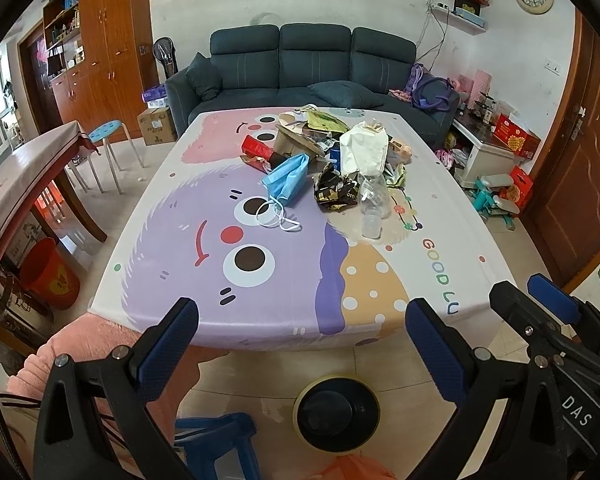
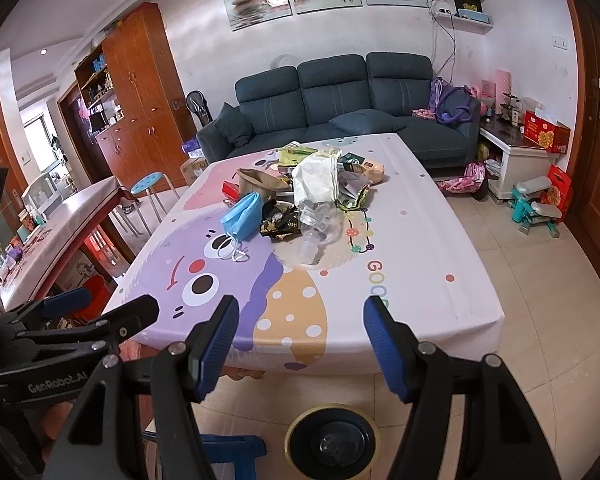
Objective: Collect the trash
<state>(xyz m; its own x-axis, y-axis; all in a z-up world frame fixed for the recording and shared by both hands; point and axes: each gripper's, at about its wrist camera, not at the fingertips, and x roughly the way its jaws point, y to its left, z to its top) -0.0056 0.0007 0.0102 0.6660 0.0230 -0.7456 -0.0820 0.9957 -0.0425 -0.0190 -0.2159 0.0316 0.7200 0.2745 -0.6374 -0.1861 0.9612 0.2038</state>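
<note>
A pile of trash lies on the far half of the cartoon-print table (image 1: pixel 172 240) (image 2: pixel 440 308): a blue face mask (image 1: pixel 287 178) (image 2: pixel 241 213), a crumpled black-and-gold wrapper (image 1: pixel 334 192) (image 2: pixel 278 220), a clear plastic bottle (image 1: pixel 374 204) (image 2: pixel 316 232), a white bag (image 1: pixel 364 148) (image 2: pixel 314 182), a brown paper bag (image 1: pixel 294 136) (image 2: pixel 262 182) and a red packet (image 1: pixel 256 147). My left gripper (image 1: pixel 302 320) is open and empty before the table's near edge. My right gripper (image 2: pixel 302 320) is open and empty beside it, also short of the near edge.
A round bin with a black liner (image 1: pixel 336 412) (image 2: pixel 332 440) stands on the floor below the near edge. A blue stool (image 1: pixel 216 440) is beside it. A dark sofa (image 1: pixel 312 64) is behind the table, a second table (image 1: pixel 24 176) at left, a white cabinet (image 2: pixel 516 160) at right.
</note>
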